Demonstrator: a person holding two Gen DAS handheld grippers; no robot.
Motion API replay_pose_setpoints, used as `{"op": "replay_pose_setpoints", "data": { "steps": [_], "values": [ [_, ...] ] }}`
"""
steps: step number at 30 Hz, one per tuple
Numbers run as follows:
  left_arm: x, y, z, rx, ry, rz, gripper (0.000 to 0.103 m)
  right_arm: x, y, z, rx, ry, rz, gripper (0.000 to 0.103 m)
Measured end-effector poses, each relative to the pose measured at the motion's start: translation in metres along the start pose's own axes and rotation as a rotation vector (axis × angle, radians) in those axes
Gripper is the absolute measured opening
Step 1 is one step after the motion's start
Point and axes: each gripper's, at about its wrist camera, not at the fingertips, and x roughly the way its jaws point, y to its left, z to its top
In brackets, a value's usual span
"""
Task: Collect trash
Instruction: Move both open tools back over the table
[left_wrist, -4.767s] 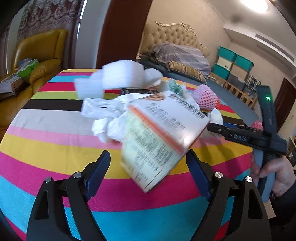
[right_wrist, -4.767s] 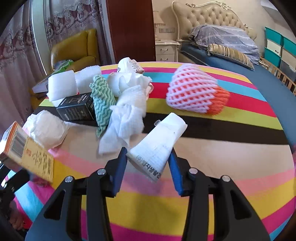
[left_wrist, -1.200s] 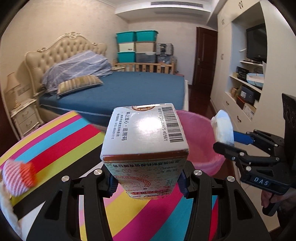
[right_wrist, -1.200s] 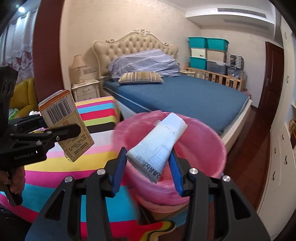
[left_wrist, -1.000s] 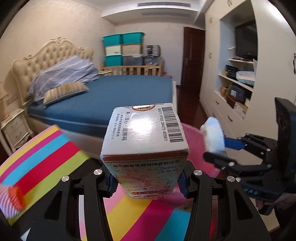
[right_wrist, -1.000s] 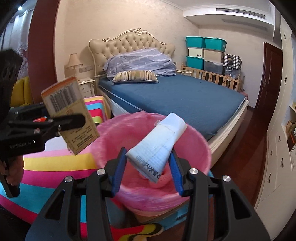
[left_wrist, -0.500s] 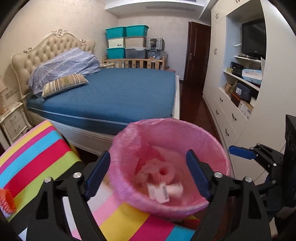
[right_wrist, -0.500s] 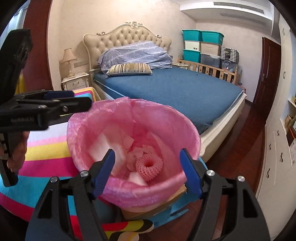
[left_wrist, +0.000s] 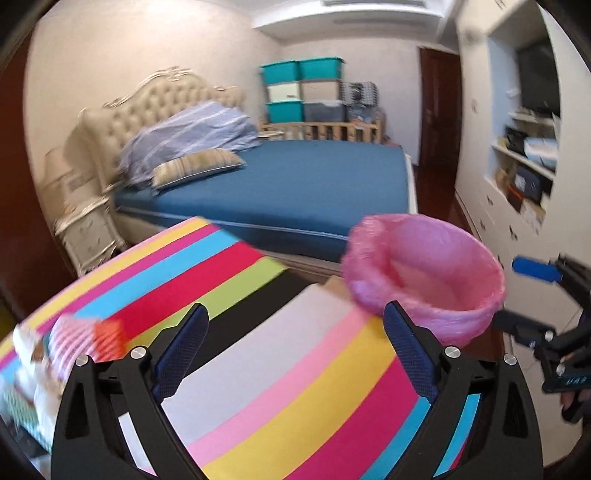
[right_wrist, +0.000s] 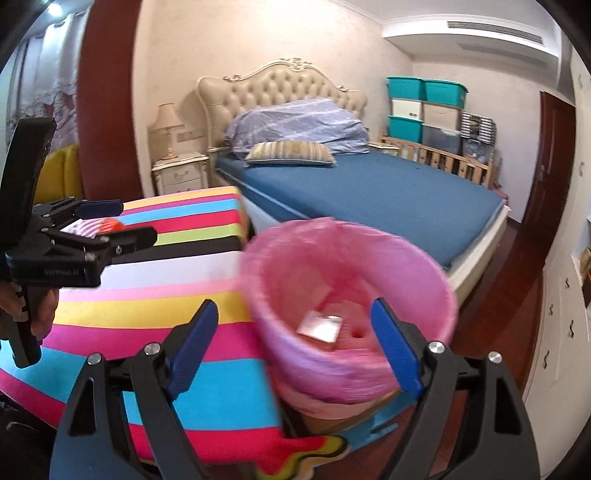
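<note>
A bin lined with a pink bag (right_wrist: 347, 295) stands past the table's edge; a white box and other trash (right_wrist: 320, 326) lie inside it. It also shows in the left wrist view (left_wrist: 424, 273). My right gripper (right_wrist: 295, 339) is open and empty, just before the bin. My left gripper (left_wrist: 295, 347) is open and empty over the striped tablecloth (left_wrist: 280, 387). A pink and orange foam net (left_wrist: 88, 336) and blurred trash (left_wrist: 26, 387) lie on the table's left side.
A blue bed (left_wrist: 288, 184) stands behind the table and bin. A nightstand (right_wrist: 181, 177) is beside it. White cabinets and shelves (left_wrist: 524, 166) line the right wall. Dark wood floor (right_wrist: 509, 295) lies beyond the bin.
Both grippers opened and dropped the box and the white tube into the bin. Since then the left gripper has swung left, back toward the table; the right has turned slightly left too.
</note>
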Motion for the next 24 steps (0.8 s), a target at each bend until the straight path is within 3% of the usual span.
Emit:
{"op": "replay_pose_setpoints", "data": {
  "steps": [4,12,16,24],
  "values": [
    [-0.030,0.044,-0.025,-0.088,-0.016,0.081,0.089,0.005,0.039,0.003,0.011,0.010,0.071,0.082],
    [-0.117,0.129,-0.085,-0.234,-0.077,0.322,0.089,0.021,0.108,0.004,0.020,0.053,0.171,0.082],
    [-0.160,0.155,-0.097,-0.259,-0.096,0.420,0.089,0.029,0.158,0.006,-0.060,0.065,0.229,0.082],
    [-0.220,0.189,-0.136,-0.289,-0.056,0.520,0.089,0.040,0.238,0.005,-0.143,0.106,0.323,0.082]
  ]
}}
